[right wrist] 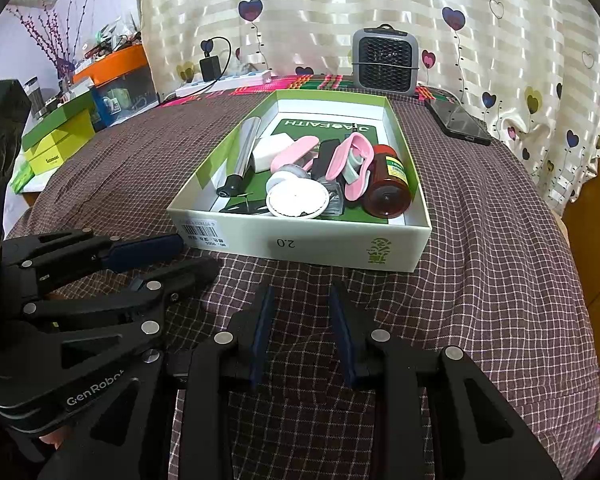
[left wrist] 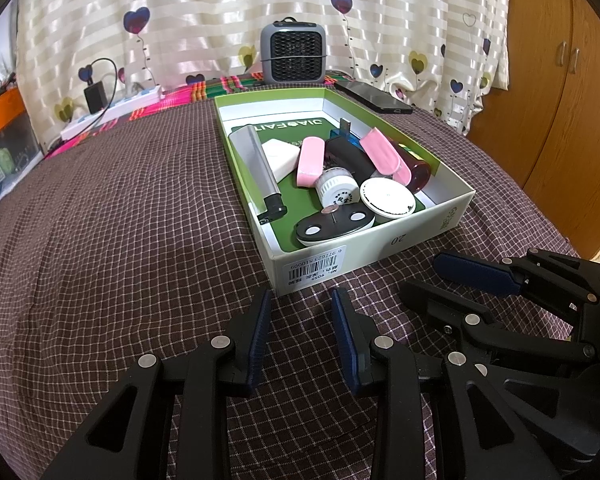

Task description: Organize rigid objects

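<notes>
A green and white cardboard box stands on the checked cloth. It holds several small objects: a silver cylinder, a white block, pink cases, a white round lid, a brown bottle, a black oval piece. My left gripper is open and empty just in front of the box. My right gripper is open and empty, also in front of the box. Each gripper shows in the other's view, the right one and the left one.
A grey heater stands behind the box. A black phone lies at the far right. A power strip with a charger lies at the far left. A wooden wardrobe stands to the right. Green boxes sit off the left edge.
</notes>
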